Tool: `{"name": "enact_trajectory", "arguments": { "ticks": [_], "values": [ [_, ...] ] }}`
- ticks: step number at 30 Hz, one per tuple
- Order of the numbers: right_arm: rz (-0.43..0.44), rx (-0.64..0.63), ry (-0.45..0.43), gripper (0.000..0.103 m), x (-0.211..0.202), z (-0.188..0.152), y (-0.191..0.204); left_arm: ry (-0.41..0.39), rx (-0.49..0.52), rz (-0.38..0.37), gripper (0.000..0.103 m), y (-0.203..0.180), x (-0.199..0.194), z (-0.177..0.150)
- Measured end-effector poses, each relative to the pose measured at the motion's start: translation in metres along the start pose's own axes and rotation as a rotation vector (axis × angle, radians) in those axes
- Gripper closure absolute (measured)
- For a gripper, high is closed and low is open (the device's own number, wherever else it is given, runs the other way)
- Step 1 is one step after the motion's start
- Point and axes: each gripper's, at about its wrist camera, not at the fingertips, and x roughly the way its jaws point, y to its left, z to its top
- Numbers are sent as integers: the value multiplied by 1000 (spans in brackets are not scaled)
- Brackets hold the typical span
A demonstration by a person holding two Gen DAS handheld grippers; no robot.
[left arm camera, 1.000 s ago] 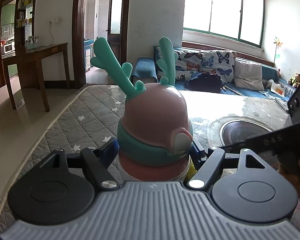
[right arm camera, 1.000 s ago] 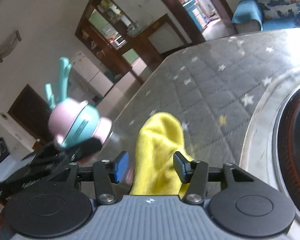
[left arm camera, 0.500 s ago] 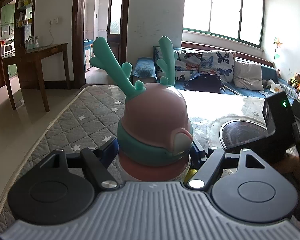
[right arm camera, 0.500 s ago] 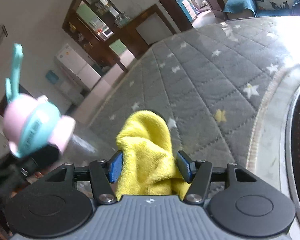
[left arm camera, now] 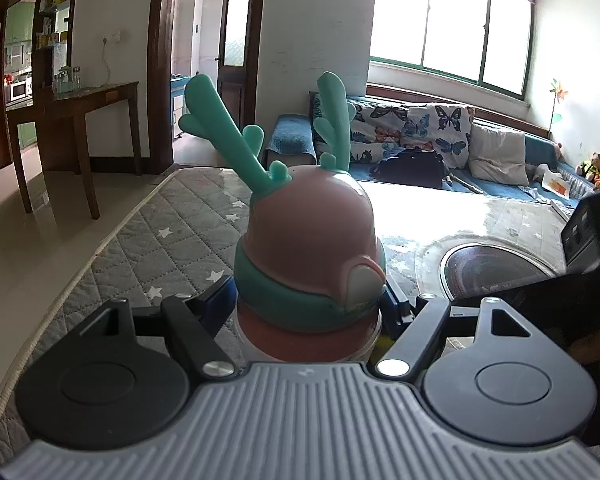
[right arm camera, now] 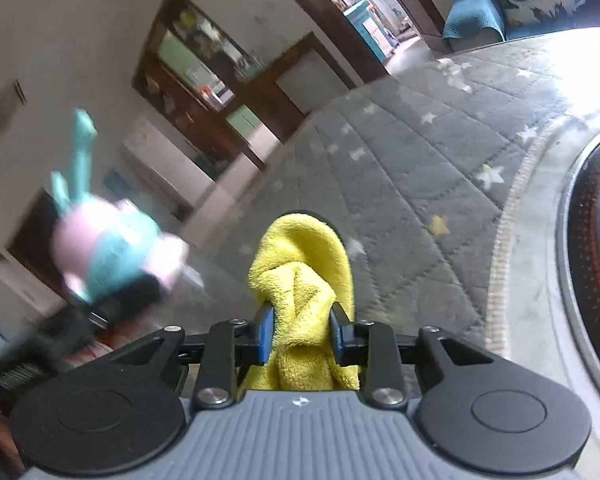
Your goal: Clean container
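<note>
A pink container (left arm camera: 312, 256) with a teal band and teal antlers stands upright between the blue pads of my left gripper (left arm camera: 306, 312), which is shut on its body just below the band. The right wrist view shows the same container (right arm camera: 108, 244) blurred at the left, held up by the left gripper. My right gripper (right arm camera: 302, 332) is closing on a bunched yellow cloth (right arm camera: 304, 276), and its blue pads press into the cloth from both sides. The cloth sticks up past the fingertips above the table.
A grey quilted cover with white stars (left arm camera: 172, 240) lies over the table. A round dark burner (left arm camera: 496, 276) sits in a pale ring to the right, also seen as the burner (right arm camera: 596, 232) at the right edge. The right gripper's black body (left arm camera: 580, 280) reaches in from the right.
The right gripper's jaws have narrowed and now pinch the yellow cloth, which is squeezed thinner. The right gripper shifted, so the container sits differently in its view. The left gripper and container stayed still.
</note>
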Motion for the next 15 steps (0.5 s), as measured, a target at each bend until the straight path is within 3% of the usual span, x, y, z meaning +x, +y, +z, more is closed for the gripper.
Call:
{"name": "enact_trajectory", "arguments": {
  "ticks": [7,15],
  "values": [
    [192,87,-58,76,-10,23,9,-5,-10,-8,28,1,-3,0],
    [193,166,-29,76,19,25,-14,-10,-17,-13,28,3,-4,-2]
  ]
}}
